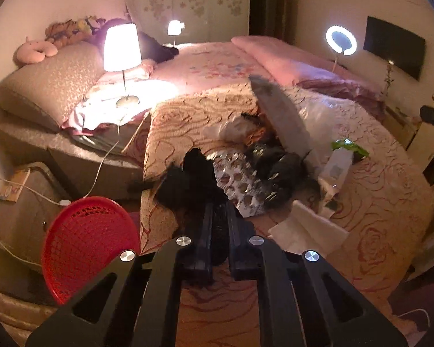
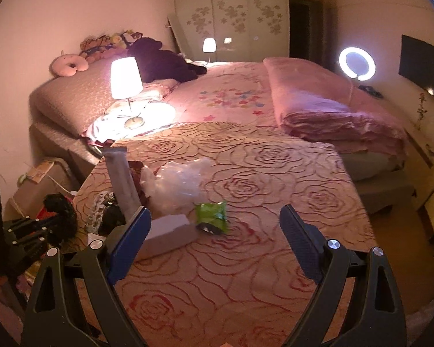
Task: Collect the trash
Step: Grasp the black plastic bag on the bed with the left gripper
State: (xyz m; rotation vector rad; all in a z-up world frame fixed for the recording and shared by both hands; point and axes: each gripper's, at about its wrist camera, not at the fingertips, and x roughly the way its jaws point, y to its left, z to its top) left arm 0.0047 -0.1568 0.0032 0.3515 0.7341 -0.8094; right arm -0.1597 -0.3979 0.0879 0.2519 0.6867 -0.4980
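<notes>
— Looking along the left gripper (image 1: 217, 202), what is in it?

— Its two fingers are pressed close together on a black fluffy piece of trash (image 1: 188, 179), which sticks out past the tips, over the near left corner of the rose-patterned table (image 1: 376, 217).

— And the right gripper (image 2: 215, 225)?

— Spread wide with nothing between the blue pads (image 2: 130, 237). It hangs over the near part of the same table. From its camera the left gripper shows at the far left edge with the black tuft in its grip.

— Where is the rest of the rubbish?

— Piled on the left half of the table. A grey strip package (image 2: 121, 179) stands tilted up, its lower end just behind the right gripper's left finger. To its right lies a crumpled clear plastic bag (image 2: 176, 182), and nearer, a green wrapper (image 2: 212, 217) beside a white box (image 2: 167, 231). In the left view there is also a shiny patterned foil sheet (image 1: 240, 185) with a black crumpled bag (image 1: 272, 162) touching it on the right.

— Anything to put it in?

— A red mesh basket (image 1: 84, 245) sits low to the left of the table, off the near left corner.

— And around that?

— A bed with a pink blanket (image 2: 318, 101) lies beyond the table, a lit table lamp (image 2: 126, 78) on the left, a ring light (image 2: 357, 63) far right.
</notes>
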